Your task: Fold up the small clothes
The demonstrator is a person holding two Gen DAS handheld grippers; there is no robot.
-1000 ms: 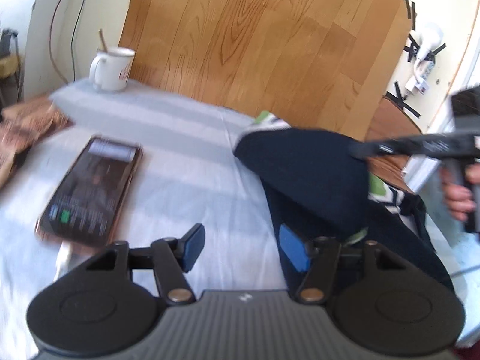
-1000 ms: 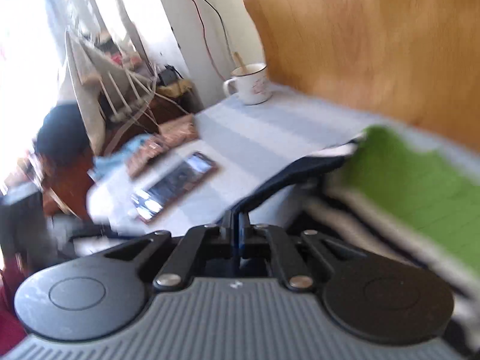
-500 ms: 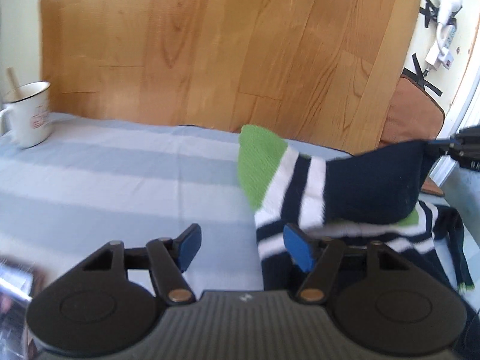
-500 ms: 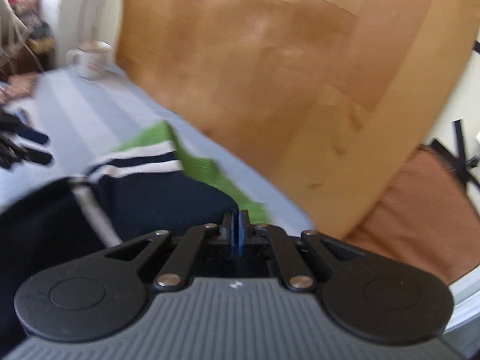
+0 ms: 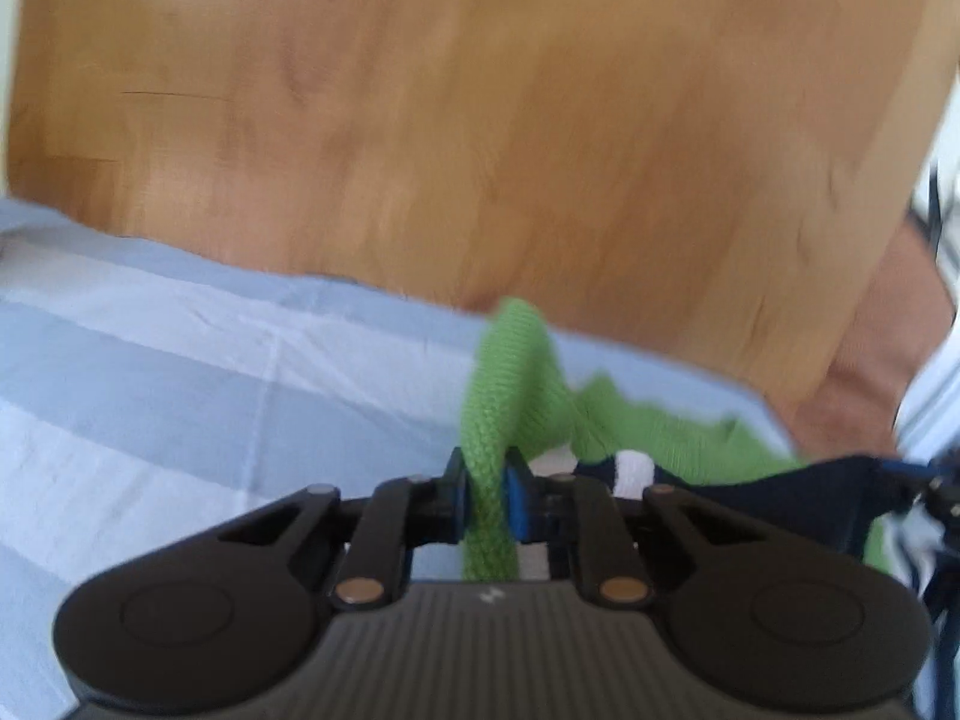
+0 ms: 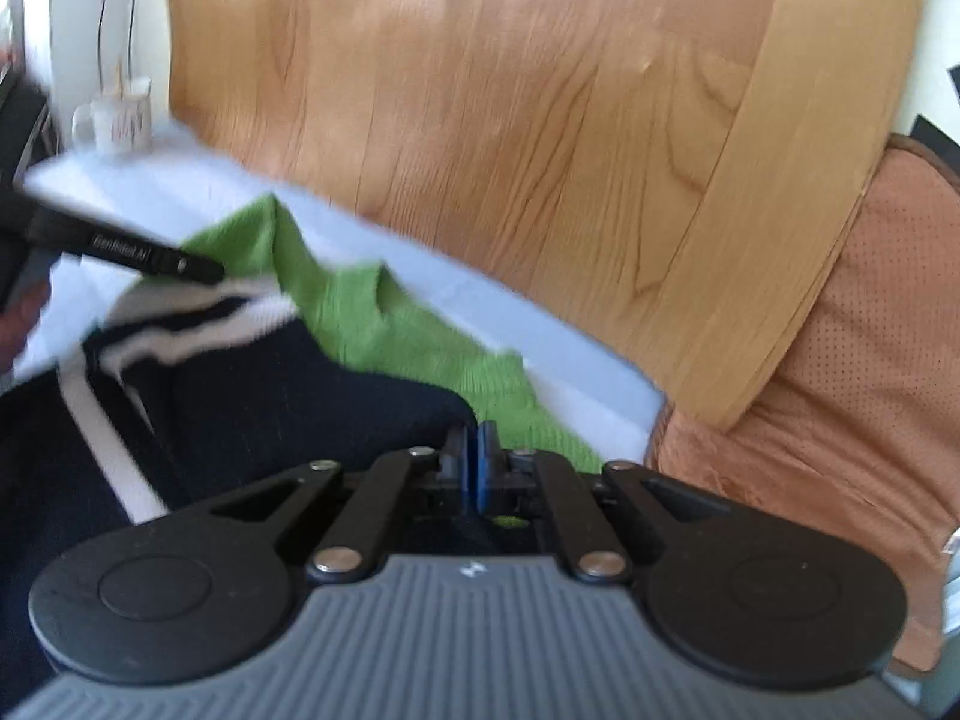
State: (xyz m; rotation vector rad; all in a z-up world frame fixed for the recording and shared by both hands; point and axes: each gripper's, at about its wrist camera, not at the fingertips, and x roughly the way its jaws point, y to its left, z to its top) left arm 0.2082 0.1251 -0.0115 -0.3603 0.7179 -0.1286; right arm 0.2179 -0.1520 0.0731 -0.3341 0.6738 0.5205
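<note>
Left wrist view first: my left gripper [image 5: 485,498] has its blue pads clamped narrow on a bunched green edge of the sweater [image 5: 510,396]. The green knit stands up in a ridge between the pads and runs off to the right, where it meets a white stripe and then the navy part. The whole garment sits on the right side of the bench [image 5: 180,372], which is covered in a pale blue striped cloth. Behind it is a big wooden board [image 5: 480,120] leaning upright. At the far right edge I can just see the tip of the right gripper [image 5: 936,489] touching the navy fabric, but it's blurry there so I can't say much more from this side.

Right wrist view: the right gripper [image 6: 471,468] is pinched all the way closed, pads together on the navy edge of the sweater [image 6: 288,396] right where it meets the green band. Navy cloth with white stripes fills the lower left, and the green band runs diagonally up toward the left. Up there the left gripper [image 6: 204,267] comes in from the left edge, its black finger sitting on the green and white end of the garment. A white mug [image 6: 117,120] stands at the far corner of the bench [image 6: 540,348], well apart from the sweater. The wooden board [image 6: 510,120] is behind, and a brown perforated cushion [image 6: 840,390] is off to the right.
</note>
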